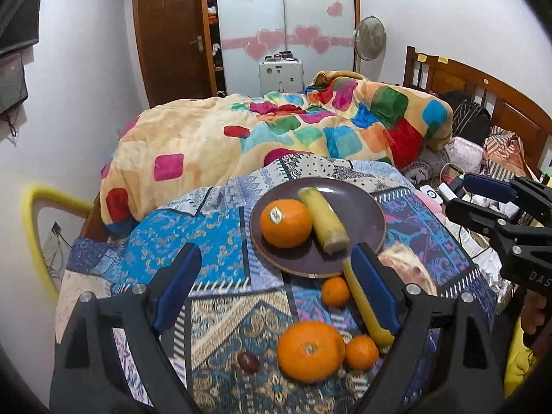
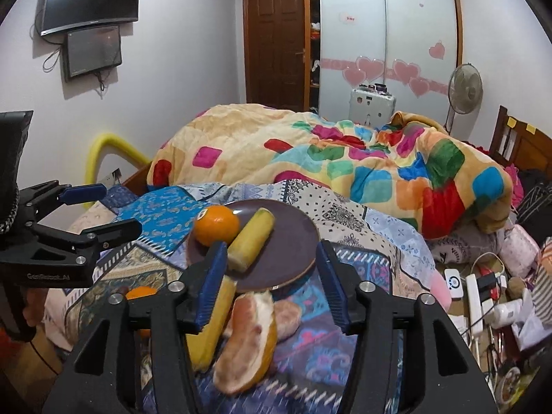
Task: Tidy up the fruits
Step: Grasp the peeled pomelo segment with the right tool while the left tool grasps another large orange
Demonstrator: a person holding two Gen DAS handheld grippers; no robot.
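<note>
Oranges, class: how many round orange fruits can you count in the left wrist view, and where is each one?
4. One large orange lies on the plate. A second large orange lies on the cloth, a small one beside it, another small one below the plate's rim. More may be hidden.

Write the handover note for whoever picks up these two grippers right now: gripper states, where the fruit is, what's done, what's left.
Left gripper: open, empty, above the patterned cloth.
Right gripper: open, empty, over the peeled pomelo pieces.
Done: on the purple plate lie one large orange and one yellow banana-like piece.
Left on the cloth: a second large orange, two small mandarins, a long yellow piece, a small dark fruit, and the pomelo pieces.
</note>
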